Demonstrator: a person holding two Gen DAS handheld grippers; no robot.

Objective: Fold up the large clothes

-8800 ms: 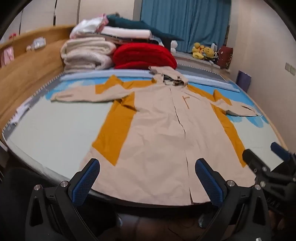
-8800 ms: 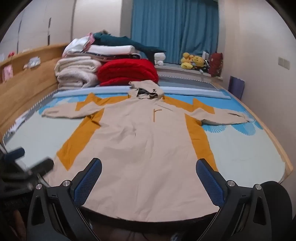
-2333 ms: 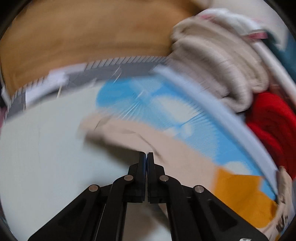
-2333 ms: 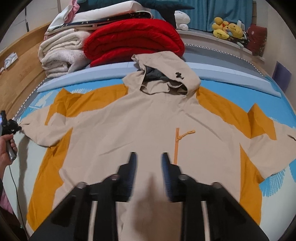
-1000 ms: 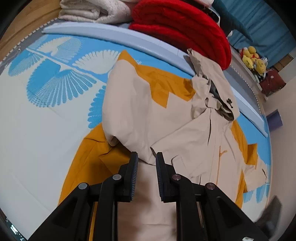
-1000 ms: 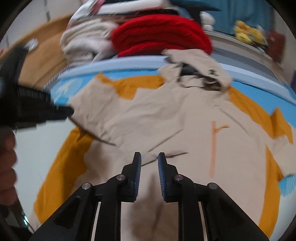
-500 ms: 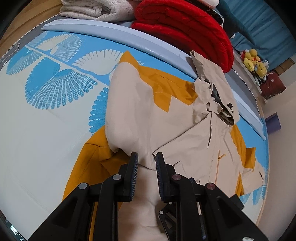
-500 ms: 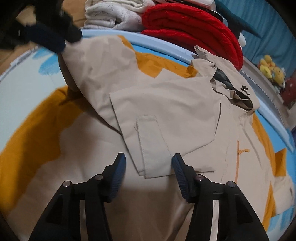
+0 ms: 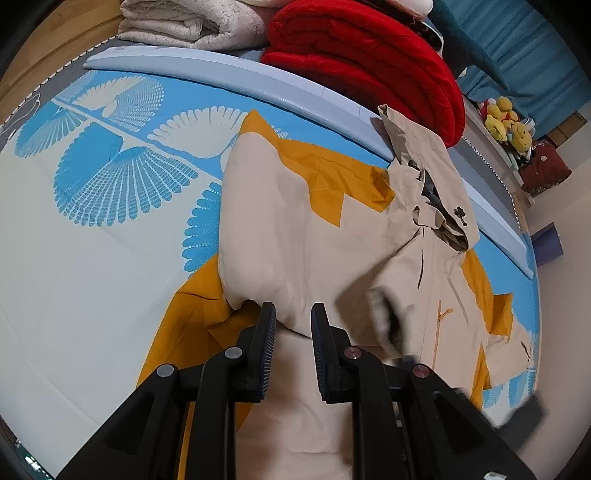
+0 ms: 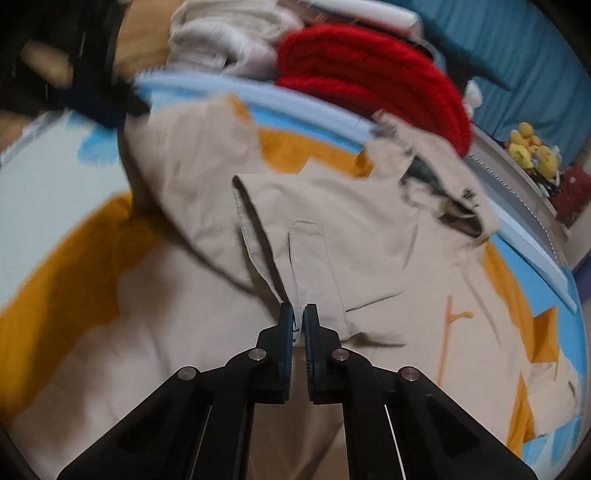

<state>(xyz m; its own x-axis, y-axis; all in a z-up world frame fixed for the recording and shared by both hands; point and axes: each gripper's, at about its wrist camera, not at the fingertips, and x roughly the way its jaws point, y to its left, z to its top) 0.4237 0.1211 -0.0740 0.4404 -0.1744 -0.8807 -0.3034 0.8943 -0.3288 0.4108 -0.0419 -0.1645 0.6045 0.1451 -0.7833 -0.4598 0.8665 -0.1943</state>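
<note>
- Since the frames half a second back, the right tool (image 10: 298, 314) has gone from spread wide to pressed together, pinching the cuff edge (image 10: 291, 295) of the folded-in sleeve (image 10: 325, 236); that view is blurred with motion.
- The left tool (image 9: 293, 314), low centre of its frame, has kept the same narrow gap. The sleeve's fold lies at its tips; whether the pads press cloth, I cannot tell.
- One coat (image 9: 332, 240), beige with orange panels, lies flat on the bed (image 9: 74, 277) and fills the middle of both frames. One sleeve is folded across its chest; the other sleeve (image 9: 513, 332) lies out at the right edge.
- The hood (image 9: 428, 162) rests against a pale blue bolster (image 9: 221, 70) running across the upper part of the frame.
- Behind the bolster: one red quilt (image 9: 369, 55) at upper centre and one folded cream blanket (image 9: 192, 22) at upper left.
- A cluster of yellow plush toys (image 9: 506, 125) sits at upper right before a blue curtain (image 9: 517, 44).
- A dark blur in the upper left of the right view is the left tool's body, over the sleeve's shoulder end.
</note>
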